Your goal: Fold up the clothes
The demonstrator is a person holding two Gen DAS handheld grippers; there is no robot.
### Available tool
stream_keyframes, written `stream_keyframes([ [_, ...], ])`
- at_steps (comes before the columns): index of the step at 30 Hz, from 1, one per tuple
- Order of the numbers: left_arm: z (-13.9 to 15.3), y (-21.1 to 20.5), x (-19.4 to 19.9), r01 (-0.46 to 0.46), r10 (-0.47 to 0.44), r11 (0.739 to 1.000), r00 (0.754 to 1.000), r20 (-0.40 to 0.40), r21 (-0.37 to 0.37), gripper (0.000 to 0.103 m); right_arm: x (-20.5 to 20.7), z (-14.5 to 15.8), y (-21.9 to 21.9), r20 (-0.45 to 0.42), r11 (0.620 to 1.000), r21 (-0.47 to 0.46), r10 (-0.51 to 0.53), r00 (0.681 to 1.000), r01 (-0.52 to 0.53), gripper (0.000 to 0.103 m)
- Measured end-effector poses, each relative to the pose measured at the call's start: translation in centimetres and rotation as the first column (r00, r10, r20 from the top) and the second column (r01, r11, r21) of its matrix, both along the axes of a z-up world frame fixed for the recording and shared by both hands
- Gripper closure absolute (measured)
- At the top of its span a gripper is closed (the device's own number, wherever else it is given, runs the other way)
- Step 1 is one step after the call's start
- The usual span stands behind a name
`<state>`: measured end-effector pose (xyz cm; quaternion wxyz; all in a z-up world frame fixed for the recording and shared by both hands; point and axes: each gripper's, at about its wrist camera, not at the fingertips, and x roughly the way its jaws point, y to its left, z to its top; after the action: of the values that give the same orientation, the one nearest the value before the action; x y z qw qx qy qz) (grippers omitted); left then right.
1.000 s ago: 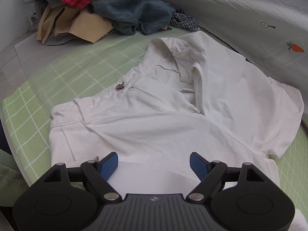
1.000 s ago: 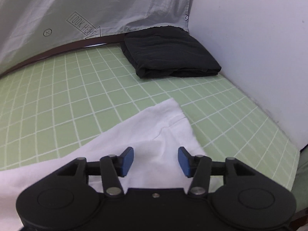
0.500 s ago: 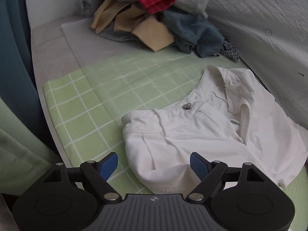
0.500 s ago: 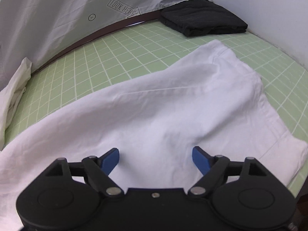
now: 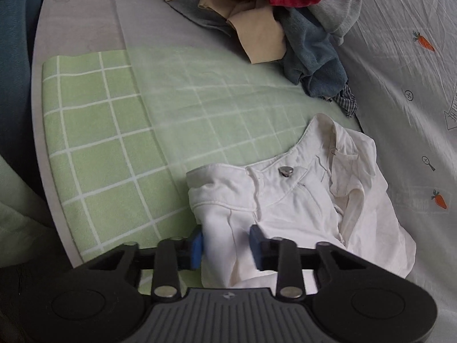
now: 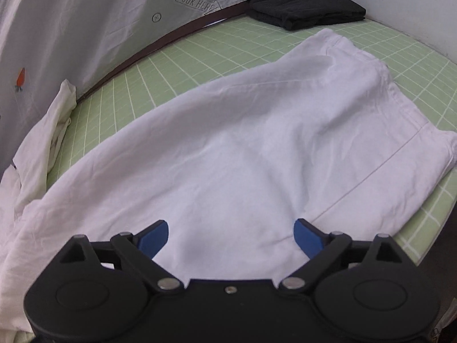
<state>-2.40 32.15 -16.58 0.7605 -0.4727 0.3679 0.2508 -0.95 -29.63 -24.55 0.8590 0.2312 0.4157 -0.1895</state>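
On the green checked desk, white trousers are lying spread out, waist end toward the left gripper and legs stretching out in front of the right gripper.

Big change from half a second ago: the left fingers were gaping wide over the waist corner, and now they're closing in on a bunched fold of cloth just under the waistband. White fabric is filling the narrow gap between the blue pads, so I'd say it's gripping the trousers, or very nearly. The right one is doing the opposite, spreading its fingers wider than before and hanging over the leg cloth, holding nothing.

So my read is the fold is only just starting: left has picked its grab point near the waistband, right is lining up for a second one on the legs. Nothing is actually folded over yet.

Unsorted pile is sitting at the far left end, and a folded black garment is waiting in the far right corner.
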Motion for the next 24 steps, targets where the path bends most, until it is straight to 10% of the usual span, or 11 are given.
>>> stream_keyframes([
  [9,4.1,3.5,2.8,-0.035,0.014,0.991,0.987,0.157,0.128,0.097,-0.2,0.0,2.4,-0.041,0.998,-0.054,0.021,0.999,-0.023,0.001],
  [15,3.8,3.7,3.6,-0.008,0.0,0.981,0.999,0.042,0.193,0.09,-0.1,0.0,3.3,-0.06,0.996,-0.066,0.054,0.997,-0.058,0.001],
  [19,3.7,2.8,1.4,-0.045,0.052,0.981,0.998,-0.031,0.19,0.054,-0.3,0.1,2.8,-0.043,0.998,-0.036,0.048,0.998,-0.05,0.001],
  [24,5.3,-0.9,0.5,0.026,-0.002,0.948,0.997,-0.075,0.316,0.036,0.3,0.1,1.6,-0.027,0.999,-0.012,0.048,0.999,-0.048,0.0],
])
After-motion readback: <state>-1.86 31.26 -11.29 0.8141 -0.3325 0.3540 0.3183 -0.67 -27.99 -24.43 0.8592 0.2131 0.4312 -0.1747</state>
